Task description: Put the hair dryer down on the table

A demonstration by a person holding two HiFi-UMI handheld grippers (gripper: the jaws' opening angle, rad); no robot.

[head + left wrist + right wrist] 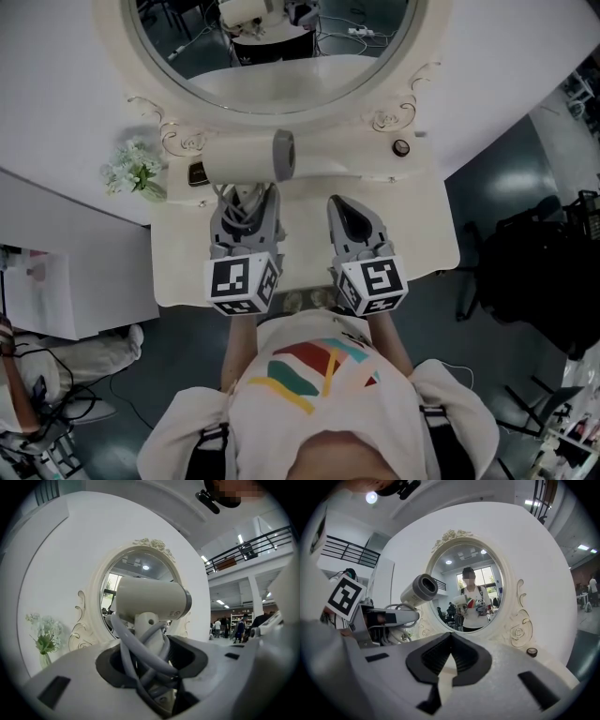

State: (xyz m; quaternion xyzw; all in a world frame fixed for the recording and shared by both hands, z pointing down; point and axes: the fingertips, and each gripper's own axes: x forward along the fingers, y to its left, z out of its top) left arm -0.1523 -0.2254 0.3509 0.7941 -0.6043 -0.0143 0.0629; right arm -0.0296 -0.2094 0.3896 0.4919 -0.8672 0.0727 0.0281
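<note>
Right gripper: jaws together, nothing in them, parked low over the desk on my right. I'm leaving it out of this.

Left gripper: clamped on the hair dryer at the handle, with loops of grey cord bundled into the same grip. It points about level toward the mirror.

The dryer barrel sits crosswise just past the fingertips, grey end to my right. In the right gripper view it looks clear of the desk surface, so I'd call the set-down not yet done.

How I'd do it:
- Lower straight down, wrist level, until both barrel and handle bear on the desk. No dropping.
- Open only once the desk has taken the weight. The barrel is round, so I expect some roll. Ease the jaws apart rather than snapping them.
- The cord is the main risk. Loops between the pads could drag the dryer when I pull out. Open wide, pause, then back straight out along the handle line.
- Keep the landing on the bare strip in front of me.

Clutter beyond that:
- A small dark item sits just beside the barrel's left end.
- Flowers are further left.
- A small round cap is well off to the right.
- The mirror base is close behind the barrel, so no forward push.
</note>
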